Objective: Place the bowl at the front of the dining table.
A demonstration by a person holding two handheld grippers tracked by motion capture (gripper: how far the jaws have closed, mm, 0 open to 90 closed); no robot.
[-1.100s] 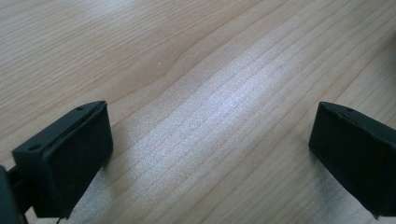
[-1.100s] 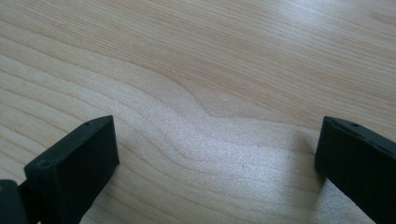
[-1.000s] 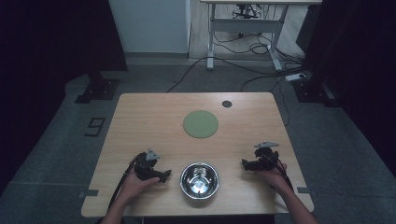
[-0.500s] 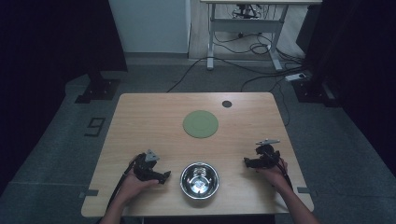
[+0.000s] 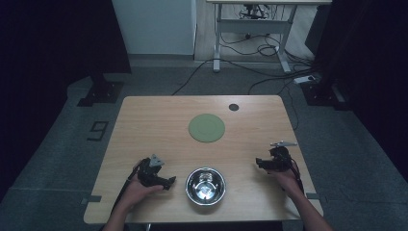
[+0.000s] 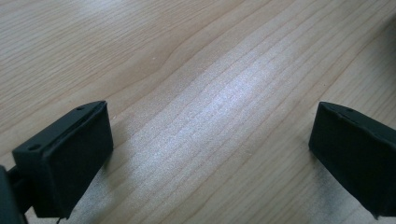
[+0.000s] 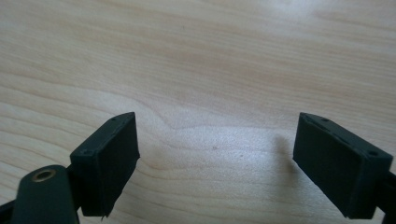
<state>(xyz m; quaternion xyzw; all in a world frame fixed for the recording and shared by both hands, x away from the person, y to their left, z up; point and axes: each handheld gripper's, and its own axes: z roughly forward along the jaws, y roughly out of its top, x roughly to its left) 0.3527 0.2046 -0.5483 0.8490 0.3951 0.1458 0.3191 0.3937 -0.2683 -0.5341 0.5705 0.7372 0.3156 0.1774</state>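
Observation:
A shiny steel bowl [image 5: 205,186] sits near the front edge of the wooden table [image 5: 154,125], between my two hands. Left of it my left gripper [image 5: 169,182] rests low over the wood and points toward the bowl. Its jaws stand wide open over bare wood [image 6: 210,126]. To the bowl's right my right gripper [image 5: 260,163] points left, also open with only wood between its jaws [image 7: 215,130]. Those jaws have just been closing a little, with nothing between them. A flat green round plate [image 5: 206,127] lies at mid-table.
A small dark round disc [image 5: 234,107] lies near the table's far edge. Beyond the table are a grey floor, cables and a desk frame [image 5: 250,29]. Dark curtains stand on both sides.
My right gripper has edged slightly to the right. The left hand, the bowl and the plate have not moved.

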